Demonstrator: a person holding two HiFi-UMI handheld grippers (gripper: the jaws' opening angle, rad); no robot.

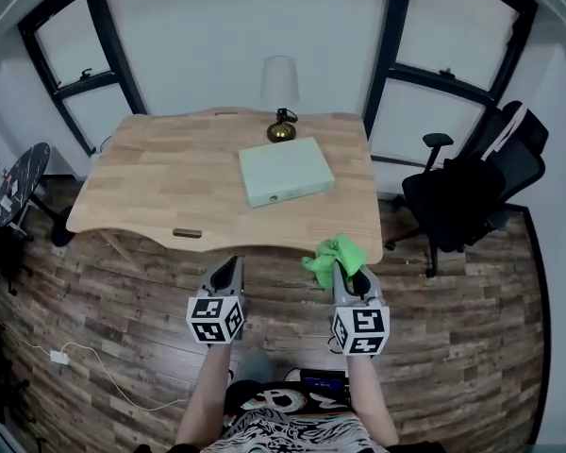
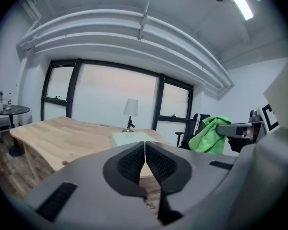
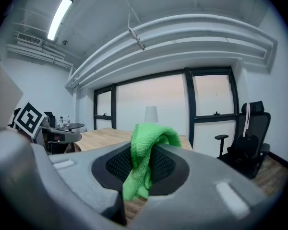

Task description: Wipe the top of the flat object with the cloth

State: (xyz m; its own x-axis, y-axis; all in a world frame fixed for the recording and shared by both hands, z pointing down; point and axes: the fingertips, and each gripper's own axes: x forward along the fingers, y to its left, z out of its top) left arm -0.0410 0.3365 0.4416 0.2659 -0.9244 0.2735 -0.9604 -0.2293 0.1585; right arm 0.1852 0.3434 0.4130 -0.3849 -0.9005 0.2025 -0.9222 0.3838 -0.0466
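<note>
Right gripper (image 1: 349, 283) clamps the cloth (image 1: 330, 256), left gripper (image 1: 228, 274) closed empty; wiping likely not begun, so reach forward to the box (image 1: 285, 170) ahead.

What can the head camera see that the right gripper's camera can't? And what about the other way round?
Only the head view shows the flat pale green box lying on the wooden table, and the white plug and cable on the floor. Only the right gripper view shows the long ceiling light and the ceiling beams. Both show the right gripper shut on the green cloth, the lamp, the table and the black chair.
</note>
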